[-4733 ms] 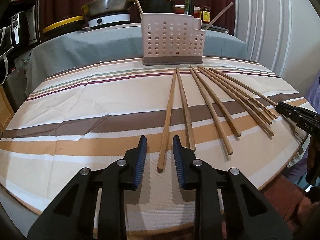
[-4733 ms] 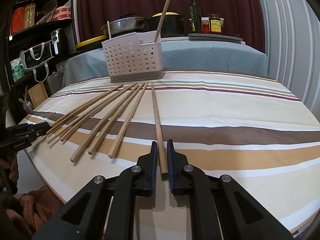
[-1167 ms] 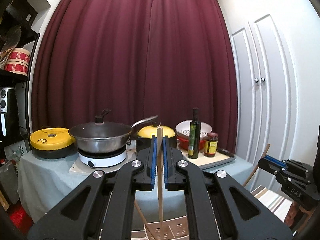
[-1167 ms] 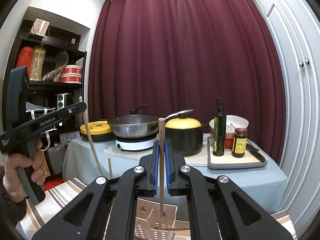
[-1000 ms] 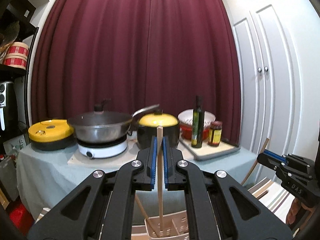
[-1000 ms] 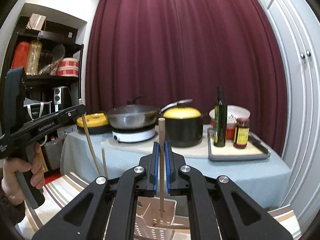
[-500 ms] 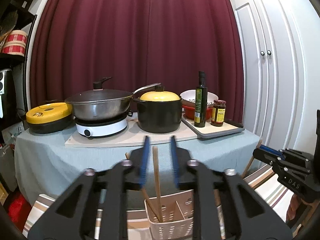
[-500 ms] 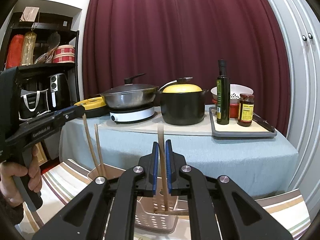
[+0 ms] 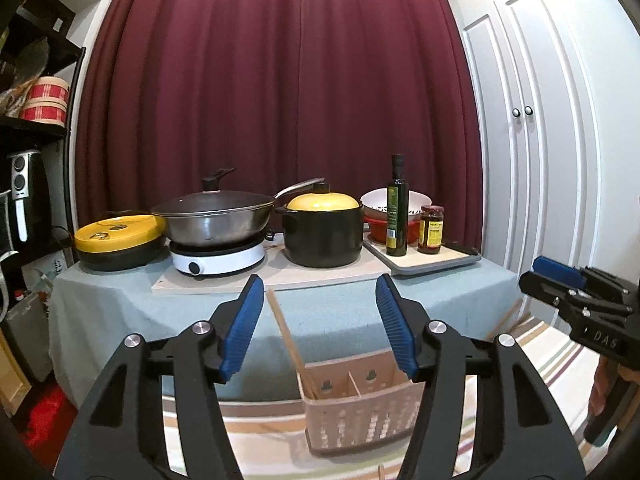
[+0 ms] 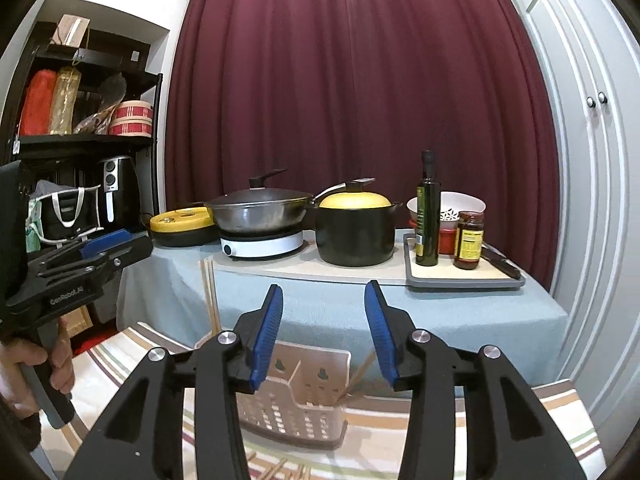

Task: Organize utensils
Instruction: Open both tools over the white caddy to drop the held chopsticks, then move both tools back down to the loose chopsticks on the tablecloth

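Note:
My left gripper (image 9: 319, 294) hangs open above the pinkish perforated utensil holder (image 9: 360, 412), with nothing between its blue pads. Wooden chopsticks (image 9: 286, 334) lean in the holder's left compartment. My right gripper (image 10: 324, 296) is also open and empty above the same holder (image 10: 296, 412), where a chopstick (image 10: 360, 372) leans in the right compartment and others (image 10: 210, 300) stick up at the left. Each view catches the other gripper at its edge: the right gripper (image 9: 538, 276) at the right, the left gripper (image 10: 120, 246) at the left, held by a hand (image 10: 24, 364).
The holder stands on a striped tablecloth (image 10: 440, 440); chopstick ends (image 10: 280, 472) lie on it at the bottom edge. Behind is a grey-covered side table (image 9: 328, 312) with a wok (image 9: 216, 220), a black pot (image 9: 322, 236), an oil bottle (image 9: 397, 208) and a jar (image 9: 431, 230).
Both grippers held a chopstick upright over the holder; both have opened and the chopsticks have dropped into the holder. The views have tilted down slightly.

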